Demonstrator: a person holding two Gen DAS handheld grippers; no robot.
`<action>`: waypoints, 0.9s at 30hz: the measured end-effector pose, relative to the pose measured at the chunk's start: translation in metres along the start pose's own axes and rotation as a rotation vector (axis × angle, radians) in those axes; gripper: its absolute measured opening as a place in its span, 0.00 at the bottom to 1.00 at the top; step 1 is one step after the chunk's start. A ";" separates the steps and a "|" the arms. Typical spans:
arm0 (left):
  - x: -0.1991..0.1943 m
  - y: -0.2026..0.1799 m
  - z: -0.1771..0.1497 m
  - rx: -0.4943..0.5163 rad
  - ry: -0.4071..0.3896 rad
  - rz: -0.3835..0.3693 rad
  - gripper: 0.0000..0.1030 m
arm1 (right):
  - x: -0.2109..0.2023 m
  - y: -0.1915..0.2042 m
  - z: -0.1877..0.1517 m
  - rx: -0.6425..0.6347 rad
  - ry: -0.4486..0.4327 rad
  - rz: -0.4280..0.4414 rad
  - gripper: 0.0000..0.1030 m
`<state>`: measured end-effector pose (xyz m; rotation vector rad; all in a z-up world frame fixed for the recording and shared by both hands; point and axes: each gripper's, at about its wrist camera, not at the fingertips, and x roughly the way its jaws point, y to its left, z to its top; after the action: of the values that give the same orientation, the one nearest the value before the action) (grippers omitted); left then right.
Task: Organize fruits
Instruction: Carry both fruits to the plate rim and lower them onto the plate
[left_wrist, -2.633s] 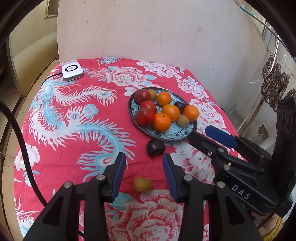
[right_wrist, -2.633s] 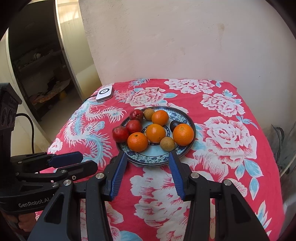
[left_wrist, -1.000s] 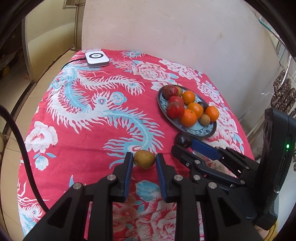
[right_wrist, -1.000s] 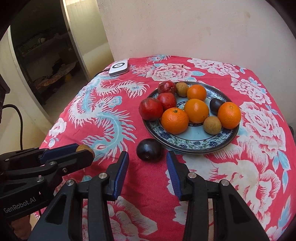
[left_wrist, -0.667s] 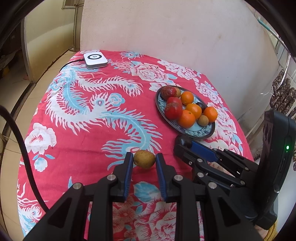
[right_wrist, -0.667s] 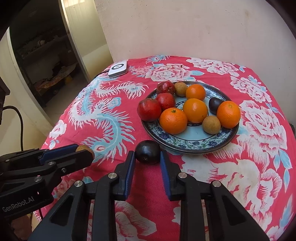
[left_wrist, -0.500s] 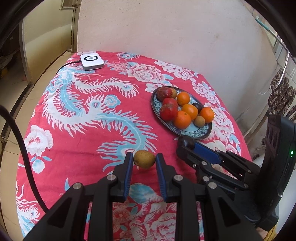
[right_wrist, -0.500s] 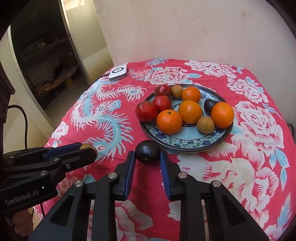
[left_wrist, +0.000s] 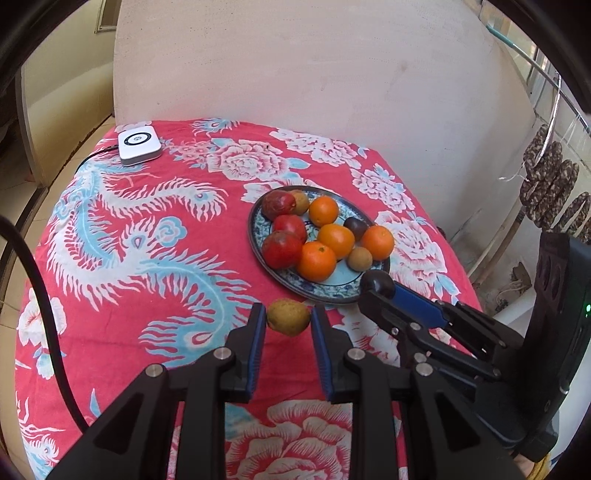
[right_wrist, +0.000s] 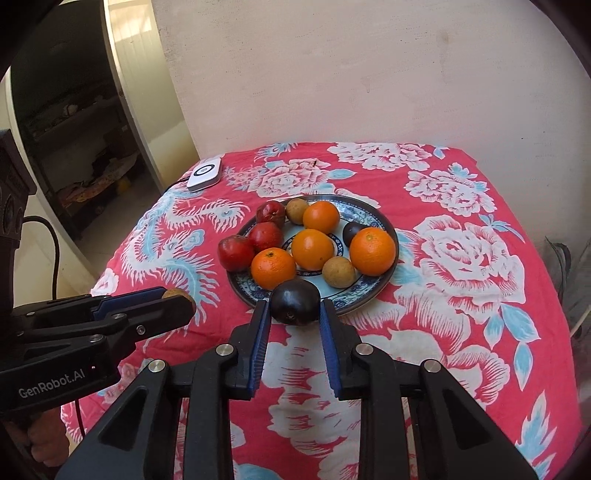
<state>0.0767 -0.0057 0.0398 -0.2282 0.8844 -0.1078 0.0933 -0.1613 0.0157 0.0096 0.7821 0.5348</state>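
Note:
My left gripper is shut on a small brown fruit and holds it above the red cloth, in front of the plate. My right gripper is shut on a dark purple fruit and holds it over the plate's near rim. The blue patterned plate carries several oranges, red fruits, brown fruits and a dark one. The right gripper shows in the left wrist view; the left gripper shows in the right wrist view.
The table wears a red floral cloth and stands against a pale wall. A white square device with a cable lies at the far left corner. The table edge drops off on the left and right.
Both grippers closed on their fruits, the left on the brown one, the right on the dark one. Both have since lifted off the cloth and moved toward the plate.

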 end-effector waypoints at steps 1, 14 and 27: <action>0.002 -0.002 0.002 0.005 -0.001 -0.005 0.26 | 0.001 -0.002 0.000 0.001 0.001 -0.002 0.27; 0.034 -0.014 0.014 0.026 0.009 -0.030 0.26 | 0.009 -0.010 0.000 -0.028 0.012 -0.018 0.28; 0.028 -0.017 0.013 0.043 -0.019 -0.027 0.35 | 0.005 -0.008 0.000 -0.042 -0.011 -0.011 0.35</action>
<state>0.1045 -0.0256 0.0306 -0.2003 0.8596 -0.1492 0.0996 -0.1658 0.0106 -0.0305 0.7591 0.5407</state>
